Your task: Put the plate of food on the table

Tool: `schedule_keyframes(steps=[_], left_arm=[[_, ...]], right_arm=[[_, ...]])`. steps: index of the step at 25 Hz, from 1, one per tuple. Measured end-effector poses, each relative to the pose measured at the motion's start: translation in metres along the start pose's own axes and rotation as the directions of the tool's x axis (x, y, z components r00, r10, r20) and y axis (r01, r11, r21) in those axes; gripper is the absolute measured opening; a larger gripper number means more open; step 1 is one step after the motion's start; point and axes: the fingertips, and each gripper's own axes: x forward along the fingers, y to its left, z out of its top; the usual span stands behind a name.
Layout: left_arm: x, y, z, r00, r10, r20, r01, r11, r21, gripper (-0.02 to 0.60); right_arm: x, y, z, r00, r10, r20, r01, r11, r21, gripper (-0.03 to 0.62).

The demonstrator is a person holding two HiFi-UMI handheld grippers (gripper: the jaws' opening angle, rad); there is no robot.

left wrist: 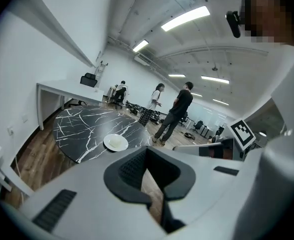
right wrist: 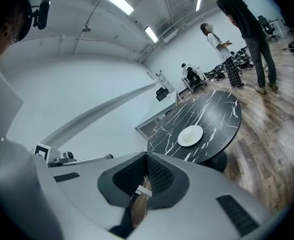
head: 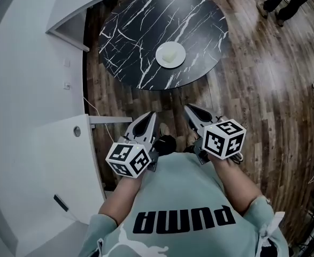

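Jaws on the left gripper (head: 150,116) are closed tip to tip with nothing between them; only a thin sliver of floor shows behind the ribbed black pads in the left gripper view. Those of the right gripper (head: 189,109) are likewise drawn together and empty of any object, though a small pale tab sits across the slit between the pads in the right gripper view. Both grippers are smooth grey shells, each carrying a white cube with square black markers (head: 224,138), and are held close against the person's pale green sweatshirt (head: 178,197).

The plate (head: 170,54) is round, white and shallow, with a pale lump of food (head: 170,52) at its middle. It rests on the bench (head: 135,31), a round, glossy black top veined with white like marble, well apart from both grippers. The floor (head: 274,90) is dark wood planking. A white counter (head: 28,90) curves along the left. Two people (left wrist: 179,111) stand beyond the bench under long strip lights (left wrist: 187,18).
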Motion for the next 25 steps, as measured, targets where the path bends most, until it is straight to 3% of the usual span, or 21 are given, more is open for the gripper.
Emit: schedule_keyframes(steps=[8, 16, 25], left_arm=[[-0.038, 0.004, -0.013, 1.0, 0.011, 0.022, -0.012, 0.999, 0.033, 0.006], [-0.092, 0.047, -0.026, 0.999, 0.018, 0.034, -0.019, 1.0, 0.008, 0.006], [-0.123, 0.063, -0.053, 0.997, -0.08, 0.005, 0.08, 0.997, 0.021, 0.006]], right_arm=[[-0.008, 0.023, -0.022, 1.0, -0.023, 0.002, 0.023, 1.0, -0.01, 0.008], [0.004, 0.074, -0.063, 0.997, -0.073, 0.004, 0.073, 0.997, -0.014, 0.008], [0.004, 0.103, -0.103, 0.984, -0.177, 0.035, 0.177, 0.984, 0.01, 0.008]])
